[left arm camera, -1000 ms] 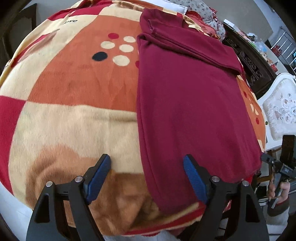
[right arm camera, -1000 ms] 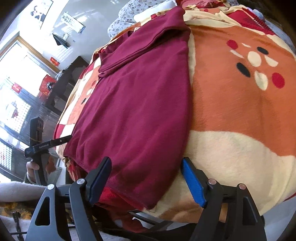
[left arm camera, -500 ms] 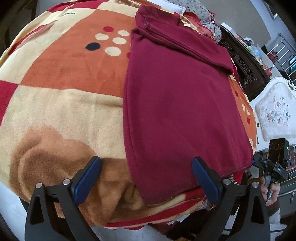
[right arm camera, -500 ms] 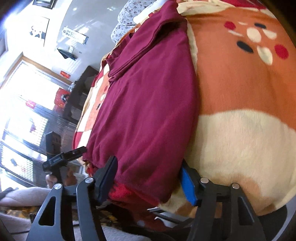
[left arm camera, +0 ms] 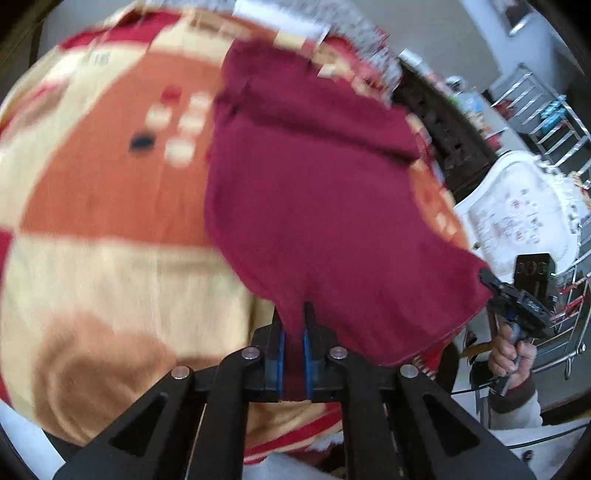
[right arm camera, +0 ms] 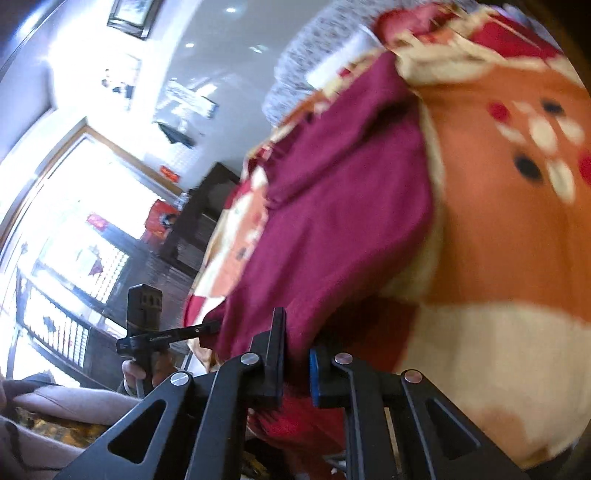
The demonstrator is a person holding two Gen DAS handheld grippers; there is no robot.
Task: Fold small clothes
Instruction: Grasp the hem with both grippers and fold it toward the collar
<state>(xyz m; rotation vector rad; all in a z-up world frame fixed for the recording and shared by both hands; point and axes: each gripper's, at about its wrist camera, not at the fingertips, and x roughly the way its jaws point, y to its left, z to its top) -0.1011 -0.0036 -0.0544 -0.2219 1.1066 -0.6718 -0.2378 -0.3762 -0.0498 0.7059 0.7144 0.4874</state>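
A patterned blanket [left arm camera: 92,258] fills the frame's left; a white chair [left arm camera: 524,218] sits at right. The maroon garment [left arm camera: 314,192] lies centre — the left gripper [left arm camera: 293,341] and right gripper [right arm camera: 297,360] each pinch its near hem.

Garment [left arm camera: 314,192] on blanket [left arm camera: 92,229], near hem pinched between left tool [left arm camera: 293,345] and right tool [right arm camera: 297,363]; chair [left arm camera: 517,218] beyond bed's right edge.

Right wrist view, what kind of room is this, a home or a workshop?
Most likely a home living room or bedroom: a patterned fleece blanket under the maroon garment, a framed picture on the wall, a dark wooden cabinet.
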